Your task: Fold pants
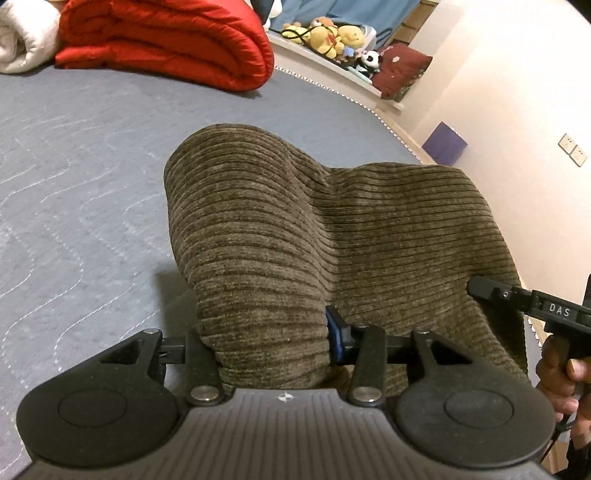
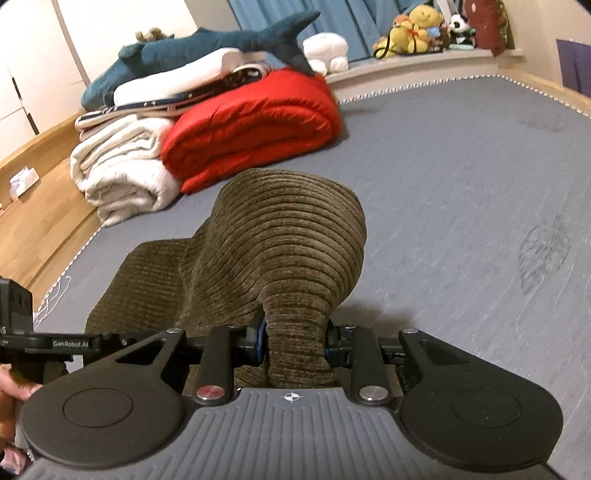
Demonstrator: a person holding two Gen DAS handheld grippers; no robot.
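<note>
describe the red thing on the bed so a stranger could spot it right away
On the grey mattress, look past the olive corduroy pants to the bedding pile at the far side. The red quilt is a puffy, shiny folded roll beside the cream blanket, the only bright red item there.

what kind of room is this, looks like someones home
Most likely a bedroom at home. The pants lie on a bare grey quilted mattress, folded red and white blankets are piled at its far end, and stuffed toys sit on a ledge by the wall.
</note>
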